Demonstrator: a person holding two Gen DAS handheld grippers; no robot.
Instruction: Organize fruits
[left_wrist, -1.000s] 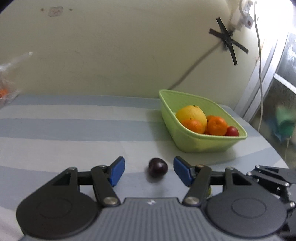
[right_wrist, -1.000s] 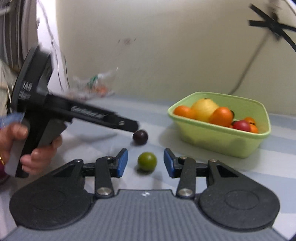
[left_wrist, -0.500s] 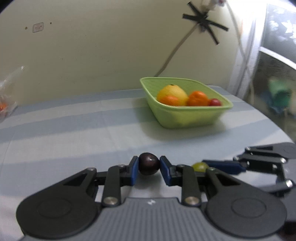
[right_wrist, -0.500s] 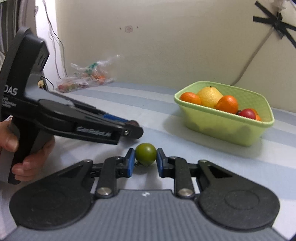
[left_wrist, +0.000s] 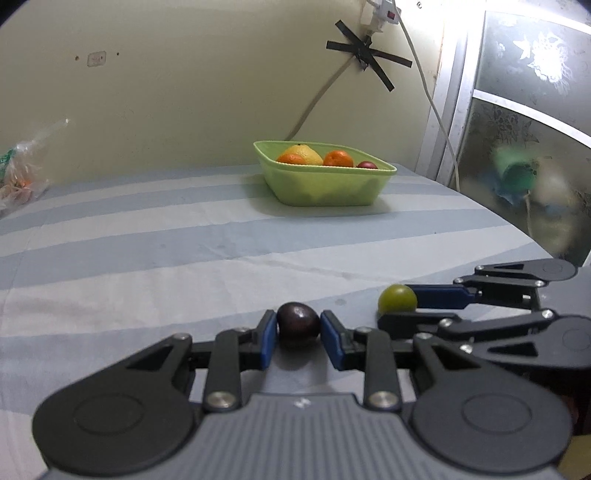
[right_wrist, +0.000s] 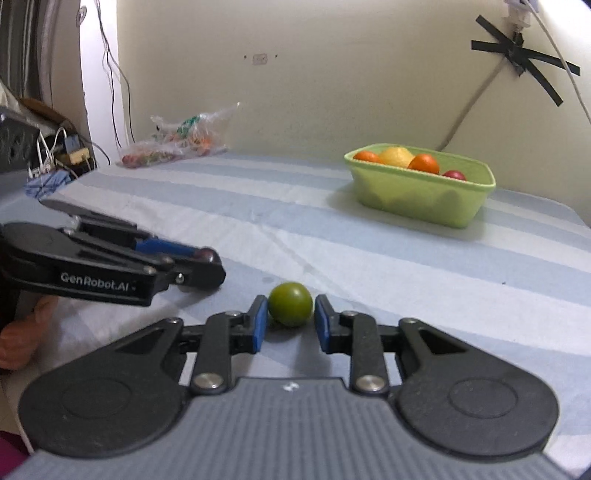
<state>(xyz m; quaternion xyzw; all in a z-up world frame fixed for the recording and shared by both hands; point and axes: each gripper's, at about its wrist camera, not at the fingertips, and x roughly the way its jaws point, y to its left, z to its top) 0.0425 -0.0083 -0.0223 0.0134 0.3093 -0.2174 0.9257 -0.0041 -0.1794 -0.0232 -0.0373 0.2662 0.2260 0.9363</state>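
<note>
A: Where does each piece of fruit sit?

B: The left gripper (left_wrist: 298, 334) has its blue pads pressed against both sides of a dark plum (left_wrist: 298, 324), so it is clamped on it. The right gripper (right_wrist: 290, 325) holds a green fruit (right_wrist: 290, 304) between its pads; the pads look to be touching it on both sides, though the right-hand contact is hard to confirm. Both fruits sit low over the striped tablecloth (left_wrist: 147, 258); whether they are off the cloth cannot be told.

A: And the target?

B: A green basket (left_wrist: 325, 184) stands well apart, toward the wall, already holding oranges (left_wrist: 338, 158), a yellow fruit (left_wrist: 301, 154) and a small red one.

A: So which step is this?

B: It looks like the grasp is done and the carry is about to begin. The next move would call for lifting both fruits, taking them over the basket rim, and letting go above a free spot beside the oranges.

A: Any care needed?

B: Round fruit can slip, so the grip probably has to stay firm, and the two grippers, close together here, would need to arrive at the basket one at a time.
</note>
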